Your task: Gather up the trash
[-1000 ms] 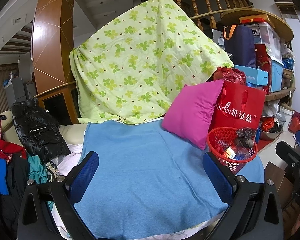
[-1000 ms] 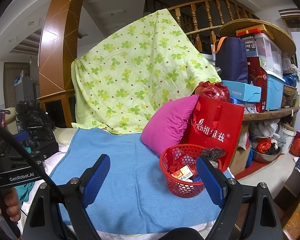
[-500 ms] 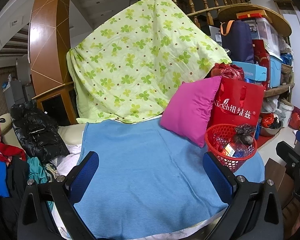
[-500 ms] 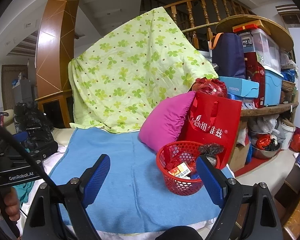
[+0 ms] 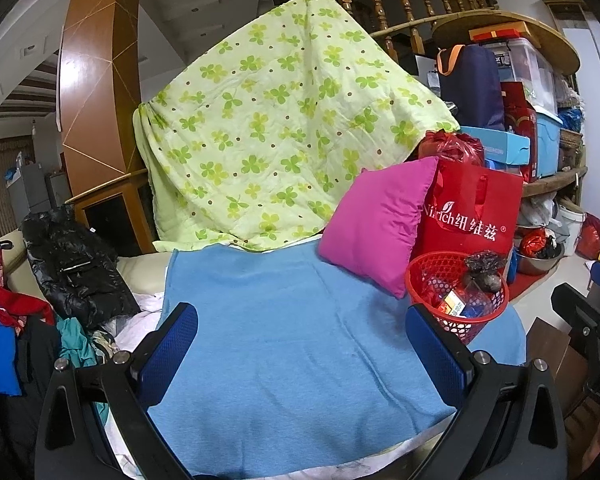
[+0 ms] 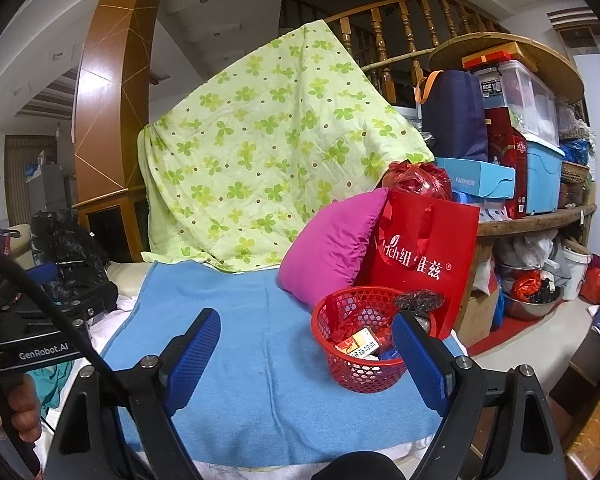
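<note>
Both sets of jaws are held wide open and empty, right gripper (image 6: 306,354) and left gripper (image 5: 300,350), above the blue blanket (image 5: 284,332), so the light red basket (image 6: 358,342) of trash near the edge could be tipped by a careless push.

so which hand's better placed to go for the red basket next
Right, probably. The red basket sits just ahead of the open right gripper, by its right finger. From the left gripper, also open, it lies further off to the right.
</note>
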A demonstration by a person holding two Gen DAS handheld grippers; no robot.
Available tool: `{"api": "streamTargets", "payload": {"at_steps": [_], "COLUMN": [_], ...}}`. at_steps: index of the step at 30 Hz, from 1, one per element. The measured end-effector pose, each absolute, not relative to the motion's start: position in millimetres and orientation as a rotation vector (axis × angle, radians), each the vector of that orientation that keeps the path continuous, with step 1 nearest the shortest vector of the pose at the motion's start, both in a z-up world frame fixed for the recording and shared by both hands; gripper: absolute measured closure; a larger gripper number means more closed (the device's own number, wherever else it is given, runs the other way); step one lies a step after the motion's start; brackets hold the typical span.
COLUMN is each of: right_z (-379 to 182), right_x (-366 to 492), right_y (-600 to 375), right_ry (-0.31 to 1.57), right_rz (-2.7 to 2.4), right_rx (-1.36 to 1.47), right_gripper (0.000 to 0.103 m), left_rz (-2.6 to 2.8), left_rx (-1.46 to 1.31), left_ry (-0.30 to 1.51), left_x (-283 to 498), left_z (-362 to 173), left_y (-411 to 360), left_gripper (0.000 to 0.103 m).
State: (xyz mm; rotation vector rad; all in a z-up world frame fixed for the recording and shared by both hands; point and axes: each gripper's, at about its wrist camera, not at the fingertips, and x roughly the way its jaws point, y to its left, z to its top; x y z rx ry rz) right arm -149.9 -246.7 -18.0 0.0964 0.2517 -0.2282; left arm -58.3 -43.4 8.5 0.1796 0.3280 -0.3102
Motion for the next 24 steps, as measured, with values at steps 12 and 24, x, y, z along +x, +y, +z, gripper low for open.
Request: {"api": "streamTargets", "payload": {"at_steps": [12,24], "right_z": [-16.7,-17.0], "right_x": [-153.6,-153.6], "right_y": [-248.3,-247.6], "right_ry": [0.249,0.249], "right_rz": [-0.232,-0.232], "right_rx": [0.097,0.095], "right_gripper": [0.013,0.013], "left_rz": [-0.326,-0.33], "left_rx": [0.193,0.198], "left_ry": [0.315,0.317], "left_x": [-64.0,-65.1], "left_z": [12.5,14.3], "left_y": [-46.2,-45.1], "left_gripper": [0.0,0.0]}}
